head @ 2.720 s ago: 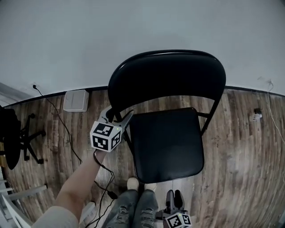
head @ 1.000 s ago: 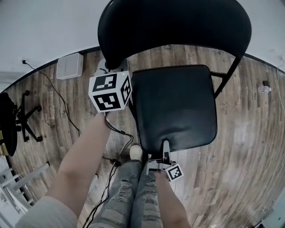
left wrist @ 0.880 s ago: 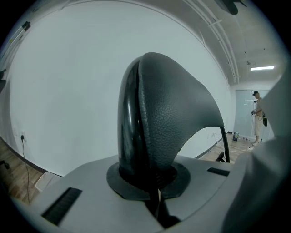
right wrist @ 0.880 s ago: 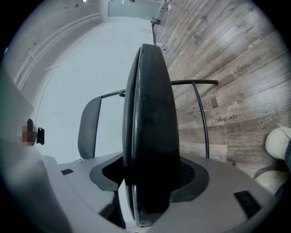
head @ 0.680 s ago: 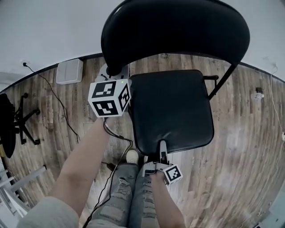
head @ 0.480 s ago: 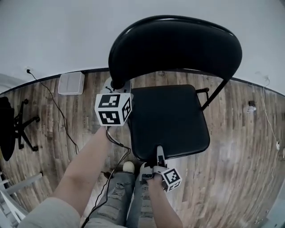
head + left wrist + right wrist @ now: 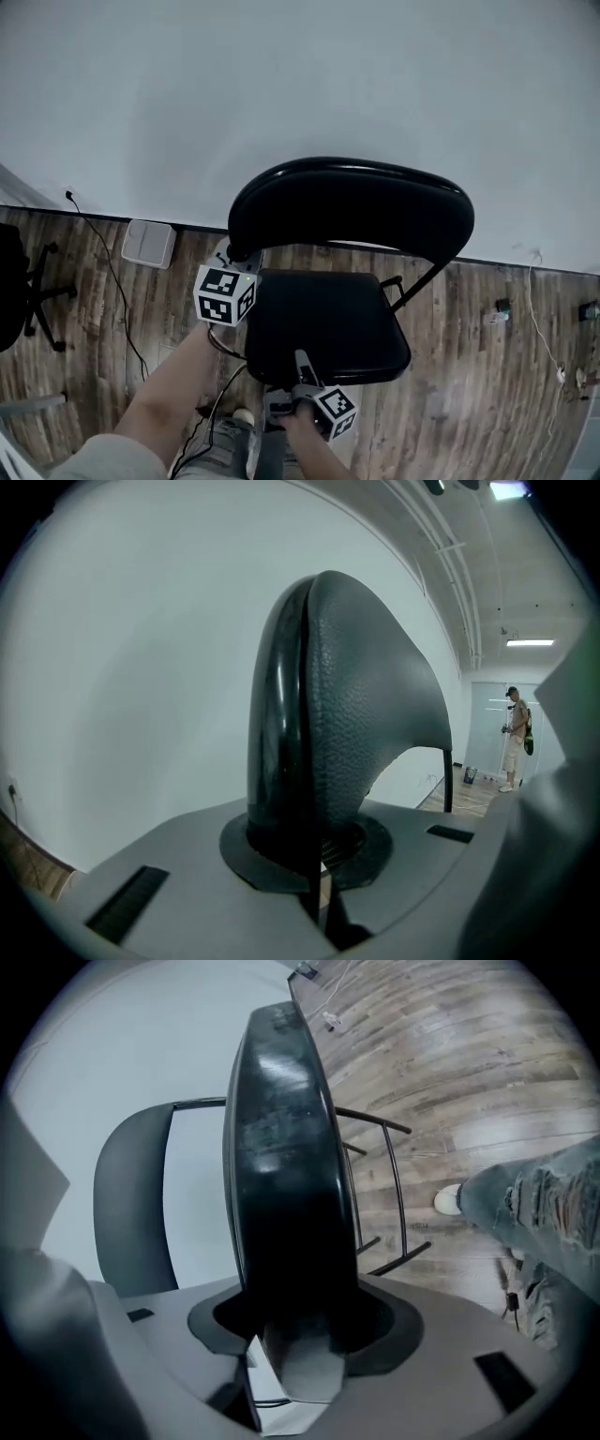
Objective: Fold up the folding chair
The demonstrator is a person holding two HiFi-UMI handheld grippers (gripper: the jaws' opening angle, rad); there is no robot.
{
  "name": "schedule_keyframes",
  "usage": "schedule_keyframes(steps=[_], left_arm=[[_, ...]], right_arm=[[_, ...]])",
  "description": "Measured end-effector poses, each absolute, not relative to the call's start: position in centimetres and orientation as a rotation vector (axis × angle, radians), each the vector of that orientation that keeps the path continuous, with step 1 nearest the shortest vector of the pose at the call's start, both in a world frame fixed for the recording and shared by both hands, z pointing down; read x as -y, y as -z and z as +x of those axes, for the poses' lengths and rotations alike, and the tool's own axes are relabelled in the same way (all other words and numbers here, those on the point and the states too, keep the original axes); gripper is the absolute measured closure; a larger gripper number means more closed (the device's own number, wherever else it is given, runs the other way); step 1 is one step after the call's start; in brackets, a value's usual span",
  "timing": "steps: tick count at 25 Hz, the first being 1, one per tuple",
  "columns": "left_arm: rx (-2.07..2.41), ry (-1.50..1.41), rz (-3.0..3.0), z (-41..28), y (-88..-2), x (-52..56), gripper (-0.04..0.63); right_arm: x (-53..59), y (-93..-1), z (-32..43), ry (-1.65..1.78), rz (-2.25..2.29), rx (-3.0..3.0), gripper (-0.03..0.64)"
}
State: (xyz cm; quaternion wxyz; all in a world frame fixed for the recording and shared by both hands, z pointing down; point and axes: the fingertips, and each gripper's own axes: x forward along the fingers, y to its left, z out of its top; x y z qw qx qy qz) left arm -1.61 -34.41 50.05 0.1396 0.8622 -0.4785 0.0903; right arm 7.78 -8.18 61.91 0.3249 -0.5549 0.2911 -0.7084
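A black folding chair stands on the wood floor in front of a white wall. Its padded backrest [image 7: 352, 206] [image 7: 356, 724] has my left gripper [image 7: 236, 255] [image 7: 314, 855] shut on its left end. The seat [image 7: 323, 323] [image 7: 281, 1166] shows edge-on in the right gripper view, with its front edge deep between the jaws of my right gripper [image 7: 298, 364] [image 7: 295, 1335]. Those jaws stand wide, are closing, and hold the thick seat edge. The seat's front is raised, and the backrest [image 7: 131, 1204] shows behind it.
A white box [image 7: 147, 244] lies on the floor by the wall, with a cable [image 7: 103, 272] trailing from it. An office chair's base [image 7: 37, 295] is at far left. My jeans leg [image 7: 544, 1194] and shoe [image 7: 450, 1199] are close to the chair legs. A person [image 7: 514, 738] stands far off.
Both grippers have risen. The right one has come up with the seat's front edge, so the seat looks shorter and tilted. The head view has swung up to show more wall.
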Motion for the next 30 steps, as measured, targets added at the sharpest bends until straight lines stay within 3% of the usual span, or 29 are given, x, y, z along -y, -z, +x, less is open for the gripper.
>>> schedule_keyframes(steps=[11, 30], left_arm=[[1.345, -0.296, 2.445, -1.6, -50.0, 43.1, 0.578], [1.291, -0.385, 2.433, 0.2, -49.7, 49.7, 0.578]], right_arm=[[19.6, -57.9, 6.9, 1.994, -1.340, -0.826, 0.411], [29.1, -54.5, 6.9, 2.075, -1.234, -0.889, 0.452]])
